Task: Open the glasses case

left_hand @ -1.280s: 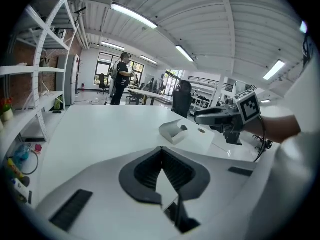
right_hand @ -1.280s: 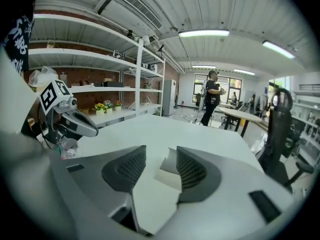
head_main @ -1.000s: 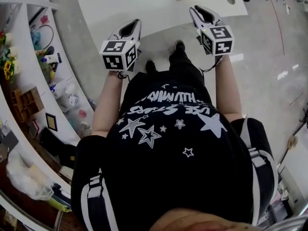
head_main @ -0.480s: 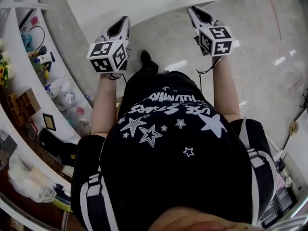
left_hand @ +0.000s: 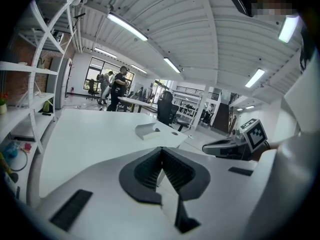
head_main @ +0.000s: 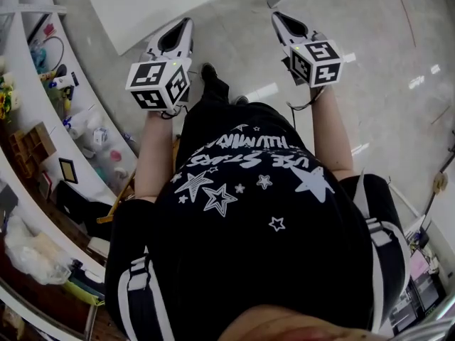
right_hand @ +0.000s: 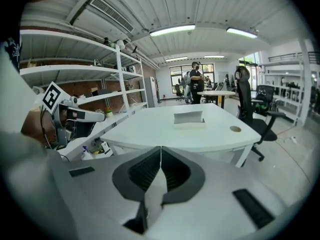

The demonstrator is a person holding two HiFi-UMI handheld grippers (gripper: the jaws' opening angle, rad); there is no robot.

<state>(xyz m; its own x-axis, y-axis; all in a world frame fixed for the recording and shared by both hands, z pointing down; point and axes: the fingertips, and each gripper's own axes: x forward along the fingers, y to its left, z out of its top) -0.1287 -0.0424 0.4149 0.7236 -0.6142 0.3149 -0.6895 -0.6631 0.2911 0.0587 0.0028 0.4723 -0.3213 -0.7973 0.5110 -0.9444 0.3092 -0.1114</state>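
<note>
— Which step is in hand?

— Hard to call. The left gripper (head_main: 185,23) and right gripper (head_main: 276,15) hang off the table's (right_hand: 150,129) near edge. Left jaws are pressed together; right jaws have just closed. Neither holds anything. That fits an approach or a job done.

— And the case?

— Perhaps the pale thing (right_hand: 189,118) mid-table, but it is too small to tell whether it is open. The head view crops it out.

The head camera looks steeply down past the torso (head_main: 256,212); both gripper cameras look along their jaws, sharing the white table (right_hand: 165,126) mid-frame.
</note>
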